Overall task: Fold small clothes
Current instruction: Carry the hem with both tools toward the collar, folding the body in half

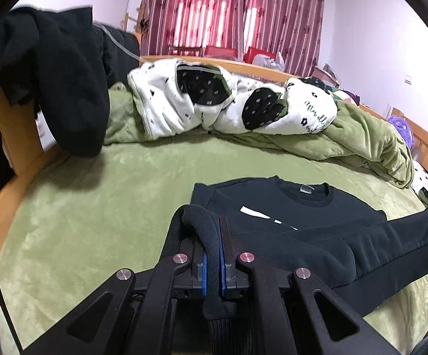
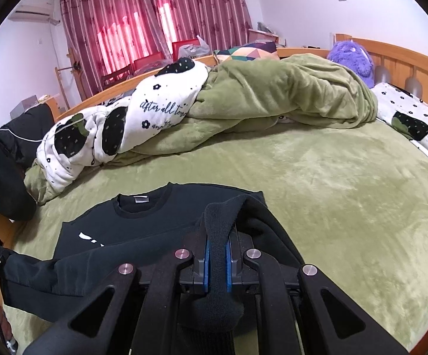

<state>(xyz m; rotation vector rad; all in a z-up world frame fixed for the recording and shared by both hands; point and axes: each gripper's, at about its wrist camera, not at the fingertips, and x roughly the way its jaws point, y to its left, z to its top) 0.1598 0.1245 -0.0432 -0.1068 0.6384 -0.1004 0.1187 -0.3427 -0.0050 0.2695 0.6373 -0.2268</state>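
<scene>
A small black sweatshirt [image 1: 302, 216] with a white print lies on the green bed cover [image 1: 95, 207], collar toward the far side. It also shows in the right wrist view [image 2: 143, 224]. My left gripper [image 1: 212, 236] is shut on a ribbed black edge of the sweatshirt, held up off the bed. My right gripper [image 2: 217, 236] is shut on another ribbed black edge of the sweatshirt, also lifted. The lower part of the garment hangs between the two grippers.
A bunched green duvet [image 2: 273, 94] and a white blanket with black spots [image 1: 214, 103] lie across the far side. Black clothes [image 1: 51, 82] hang over the left wooden bed frame. A purple plush toy [image 2: 353, 56] and a pillow [image 2: 415, 124] sit by the headboard.
</scene>
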